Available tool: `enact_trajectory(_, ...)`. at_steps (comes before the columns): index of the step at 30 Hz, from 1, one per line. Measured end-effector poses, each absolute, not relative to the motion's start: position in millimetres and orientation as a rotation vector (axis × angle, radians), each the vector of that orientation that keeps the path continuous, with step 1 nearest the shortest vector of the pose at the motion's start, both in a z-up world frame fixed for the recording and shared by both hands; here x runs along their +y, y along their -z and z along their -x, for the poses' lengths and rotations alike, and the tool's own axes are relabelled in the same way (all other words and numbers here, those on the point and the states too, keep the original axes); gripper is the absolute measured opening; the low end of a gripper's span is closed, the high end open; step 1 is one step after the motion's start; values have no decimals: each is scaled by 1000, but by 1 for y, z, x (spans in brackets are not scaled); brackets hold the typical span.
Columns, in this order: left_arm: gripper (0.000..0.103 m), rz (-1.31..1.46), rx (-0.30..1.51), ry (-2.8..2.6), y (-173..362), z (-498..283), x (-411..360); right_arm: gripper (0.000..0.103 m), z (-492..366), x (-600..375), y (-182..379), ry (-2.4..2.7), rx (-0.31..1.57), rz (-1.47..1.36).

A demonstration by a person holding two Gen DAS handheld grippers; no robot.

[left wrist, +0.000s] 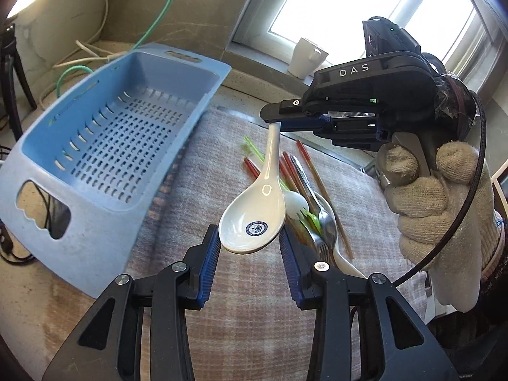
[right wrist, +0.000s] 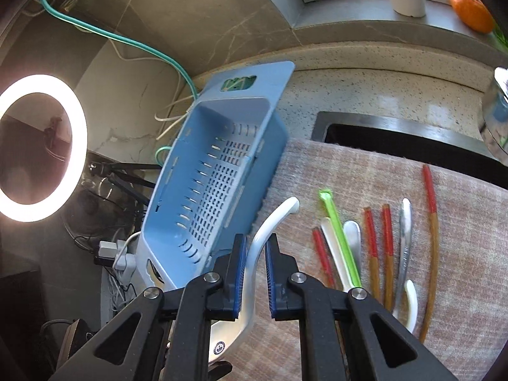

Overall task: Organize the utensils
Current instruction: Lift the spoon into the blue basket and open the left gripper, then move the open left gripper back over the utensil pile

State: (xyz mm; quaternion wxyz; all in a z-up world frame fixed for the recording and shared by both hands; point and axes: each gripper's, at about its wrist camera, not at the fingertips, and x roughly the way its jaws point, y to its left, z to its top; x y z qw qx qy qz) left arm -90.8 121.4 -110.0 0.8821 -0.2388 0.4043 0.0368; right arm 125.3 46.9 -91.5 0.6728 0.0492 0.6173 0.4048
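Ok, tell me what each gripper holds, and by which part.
The right gripper is shut on the white soup spoon, gripping its handle. The left gripper flanks the spoon's bowl; whether its pads press on it cannot be told.

I see a glossy white soup spoon [left wrist: 254, 219], ceramic or hard plastic by its sheen. The basket [left wrist: 95, 146] looks like matt blue plastic, perforated. Under the utensils lies a rough woven towel [left wrist: 241, 301]. The chopsticks [right wrist: 381, 254] seem wooden with red lacquered ends; the fork [left wrist: 322, 247] is shiny metal. My pads [left wrist: 209, 266] are ribbed blue rubber, and a coarse knitted glove [left wrist: 438, 200] covers the hand. The counter [right wrist: 365, 79] is polished speckled stone.
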Motion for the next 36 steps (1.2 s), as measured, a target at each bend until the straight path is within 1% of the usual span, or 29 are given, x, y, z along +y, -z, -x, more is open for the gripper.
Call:
enact_trajectory(3, 37, 487, 828, -97, 104, 94, 139, 11, -124, 68, 86, -942, 1379, -109)
enact_trajectory(10, 37, 490, 825, -131, 103, 89, 179, 11, -129, 115, 92, -963, 1395, -111)
enact_trajectory(19, 37, 501, 858, -143, 116, 87, 206, 11, -132, 150, 112, -955, 1429, -79)
enact_trajectory(23, 36, 500, 871, -141, 117, 85, 212, 11, -132, 158, 115, -949, 1412, -39)
enact_trajectory(26, 34, 502, 872, -139, 117, 84, 216, 14, -132, 163, 117, -931, 1402, 2)
enact_trajectory(27, 34, 497, 871, -142, 117, 83, 217, 21, -132, 164, 117, -924, 1398, 13)
enact_trajectory(30, 34, 497, 872, -142, 117, 83, 218, 28, -131, 163, 116, -914, 1374, 31)
enact_trajectory(33, 34, 499, 888, -138, 121, 83, 218, 31, -130, 161, 115, -909, 1362, 43)
enact_trajectory(36, 34, 497, 904, -131, 125, 83, 216, 31, -130, 157, 112, -911, 1355, 38)
